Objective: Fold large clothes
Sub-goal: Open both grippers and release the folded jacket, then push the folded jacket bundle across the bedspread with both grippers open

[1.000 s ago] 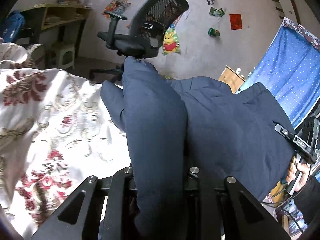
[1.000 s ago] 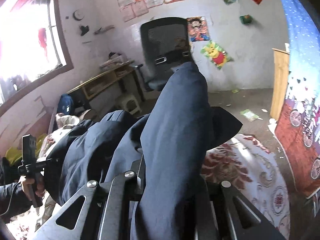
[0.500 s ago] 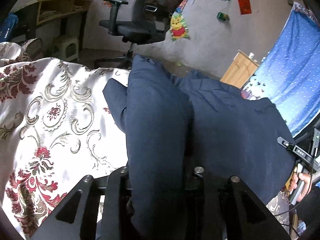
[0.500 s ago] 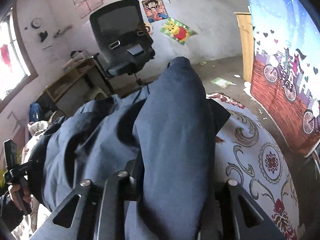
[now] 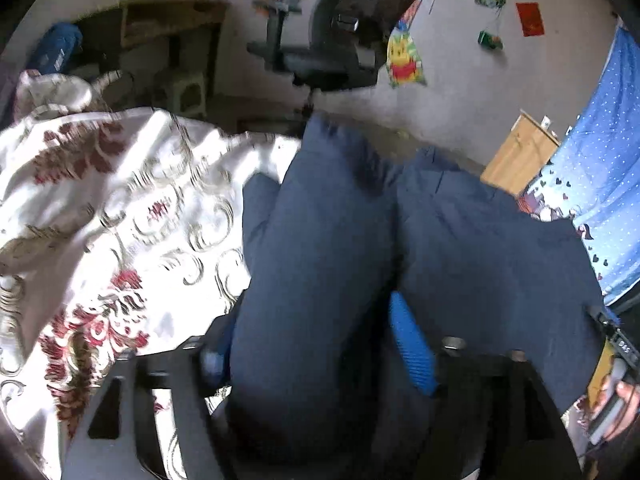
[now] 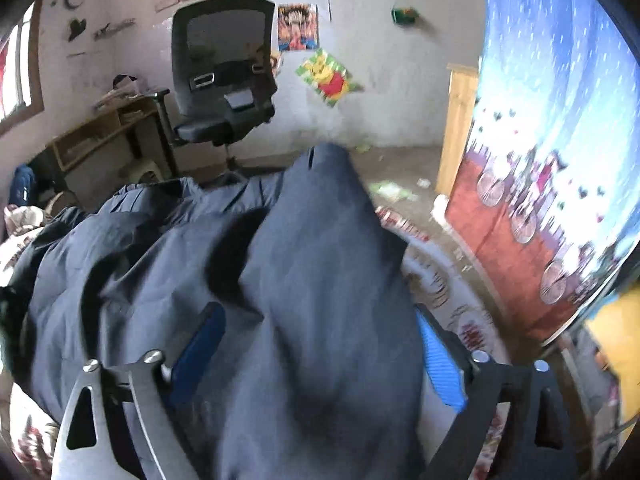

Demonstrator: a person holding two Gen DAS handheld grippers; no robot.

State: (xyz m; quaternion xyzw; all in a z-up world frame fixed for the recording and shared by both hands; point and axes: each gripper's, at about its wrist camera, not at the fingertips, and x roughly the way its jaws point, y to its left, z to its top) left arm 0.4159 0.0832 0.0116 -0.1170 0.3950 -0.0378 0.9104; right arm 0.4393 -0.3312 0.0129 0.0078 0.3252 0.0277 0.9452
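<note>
A large dark navy garment [image 5: 480, 264] lies on a bed with a white, red-flowered cover [image 5: 120, 216]. In the left wrist view a thick fold of it [image 5: 320, 264] runs between the spread jaws of my left gripper [image 5: 316, 344], whose blue pads [image 5: 412, 344] stand apart. In the right wrist view the garment [image 6: 328, 280] bulges between the spread jaws of my right gripper [image 6: 320, 344], and its blue pads [image 6: 440, 364] show on both sides. Both grippers are open with cloth resting loosely between the fingers.
A black office chair [image 6: 224, 80] stands beyond the bed's end. A wooden desk [image 6: 100, 128] is at the left wall. A blue printed curtain [image 6: 560, 160] hangs at the right beside a wooden cabinet [image 5: 520, 156]. The other hand and its gripper handle [image 5: 612, 392] show at the right edge.
Both grippers have opened: the blue pads, hidden against the cloth before, now stand apart. The garment has dropped lower toward the bed.
</note>
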